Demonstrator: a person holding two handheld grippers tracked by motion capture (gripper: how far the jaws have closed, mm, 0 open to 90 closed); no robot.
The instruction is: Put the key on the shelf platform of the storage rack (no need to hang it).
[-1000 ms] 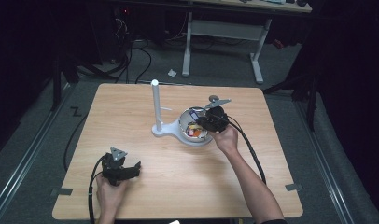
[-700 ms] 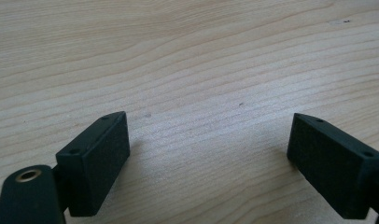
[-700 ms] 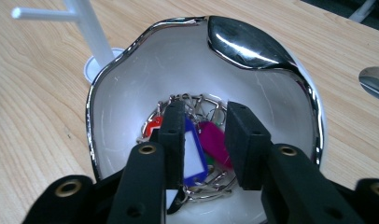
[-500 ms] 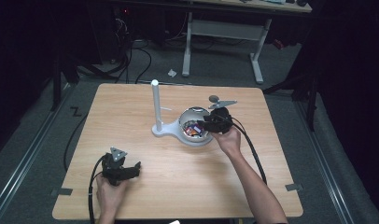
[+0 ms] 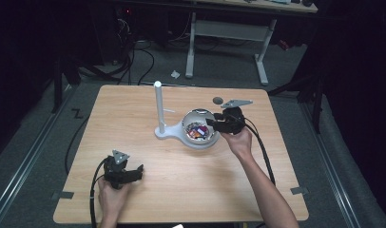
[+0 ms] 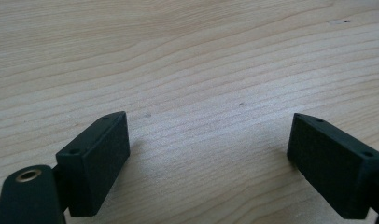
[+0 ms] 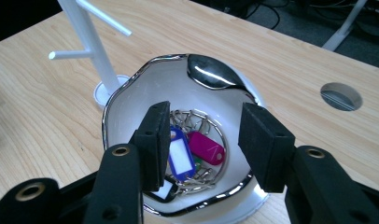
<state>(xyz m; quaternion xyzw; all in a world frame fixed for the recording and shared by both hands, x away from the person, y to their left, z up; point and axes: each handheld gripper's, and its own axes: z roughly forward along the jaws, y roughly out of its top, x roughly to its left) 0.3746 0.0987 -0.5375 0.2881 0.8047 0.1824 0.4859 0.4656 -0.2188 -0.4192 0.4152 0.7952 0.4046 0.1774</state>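
High view: a wooden surface (image 5: 181, 190) carries a white bowl (image 5: 199, 141) with a silvery rim, just beside the base of a white peg stand (image 5: 159, 110). Colourful key tags (image 5: 197, 131) lie inside the bowl. The right tool (image 5: 214, 123) hangs at the bowl's right edge, its tip over the rim, held by the right hand (image 5: 238, 142). The left tool (image 5: 134, 172) rests low on the near left part of the surface, well apart from the bowl, in the left hand (image 5: 112, 197).

Left gripper view: the left tool (image 6: 208, 149) points at bare wood grain, its two black jaws spread wide with nothing between them.

Right gripper view: the right tool (image 7: 204, 140) looks down into the bowl (image 7: 131, 107). Its jaws have just been opening and now stand parted, gripping nothing; the pads are not pressing on anything. Below and between them lie a blue key tag (image 7: 180, 156) with a white label, a magenta key tag (image 7: 207, 148) just beside it, and a tangle of metal key rings (image 7: 194, 121). The peg stand (image 7: 92, 46) rises just beyond the bowl, its side pegs sticking out. A round cable hole (image 7: 340, 96) sits in the surface to the far right.
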